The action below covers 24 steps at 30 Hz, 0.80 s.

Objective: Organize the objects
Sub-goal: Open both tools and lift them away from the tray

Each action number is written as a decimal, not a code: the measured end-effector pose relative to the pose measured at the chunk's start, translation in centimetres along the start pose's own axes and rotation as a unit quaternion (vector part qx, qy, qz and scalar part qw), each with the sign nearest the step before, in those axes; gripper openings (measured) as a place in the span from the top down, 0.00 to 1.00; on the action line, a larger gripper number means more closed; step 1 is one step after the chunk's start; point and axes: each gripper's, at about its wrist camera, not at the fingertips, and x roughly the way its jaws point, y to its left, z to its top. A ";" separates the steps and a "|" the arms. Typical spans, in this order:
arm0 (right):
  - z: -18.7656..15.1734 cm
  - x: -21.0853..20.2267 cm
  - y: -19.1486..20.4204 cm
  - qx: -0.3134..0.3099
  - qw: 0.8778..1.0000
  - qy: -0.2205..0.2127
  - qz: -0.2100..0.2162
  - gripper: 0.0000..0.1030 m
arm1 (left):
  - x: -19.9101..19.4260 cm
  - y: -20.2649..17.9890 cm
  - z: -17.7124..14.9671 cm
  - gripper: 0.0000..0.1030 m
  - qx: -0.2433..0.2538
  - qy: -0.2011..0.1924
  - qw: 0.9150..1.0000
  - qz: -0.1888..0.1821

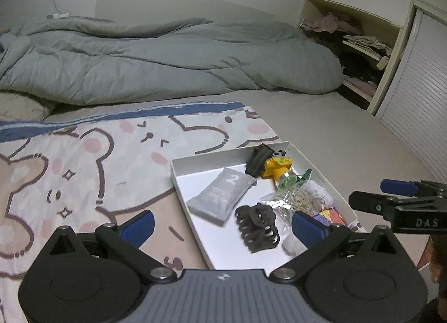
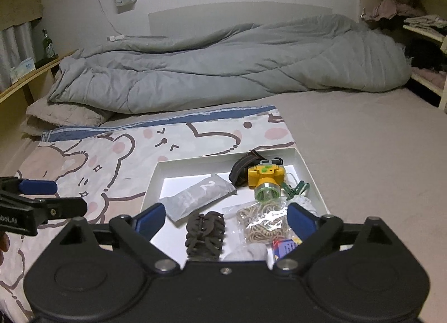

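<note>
1. We see a white tray (image 2: 307, 168) lying on a cartoon bear cloth (image 2: 92, 166), which is spread on the bed; we take this tray as our landmark.
2. Our left tongs (image 1: 222, 223) stand wide, with nothing between the blue pads; they hover over the near left part of the tray.
3. Our right tongs (image 2: 226, 218) also stand wide and hold nothing; they hang above the near edge of the tray.
4. Inside the tray, a grey pouch (image 2: 199, 196) marked with a "2" lies in the left half.
5. A dark brown hair claw (image 2: 205, 235) lies just in front of the pouch, at the near side of the tray.
6. A yellow headlamp (image 2: 265, 179) with a dark strap sits at the far side of the tray.
7. A green clip (image 2: 297, 189) lies just right of the headlamp, close to the right wall of the tray.
8. A clear bag of rubber bands (image 2: 264, 223) lies in the near right part of the tray, beside the hair claw.
9. A small colourful box (image 2: 283, 247) is at the near right corner of the tray, partly hidden by our right tongs.
10. A grey duvet (image 2: 223, 68) lies bunched on the bed, well beyond the tray.
</note>
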 end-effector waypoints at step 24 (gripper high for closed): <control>-3.8 -1.9 2.2 -0.016 0.999 0.001 -0.041 0.00 | -1.9 -0.1 -3.1 0.00 0.029 -0.006 0.999 0.042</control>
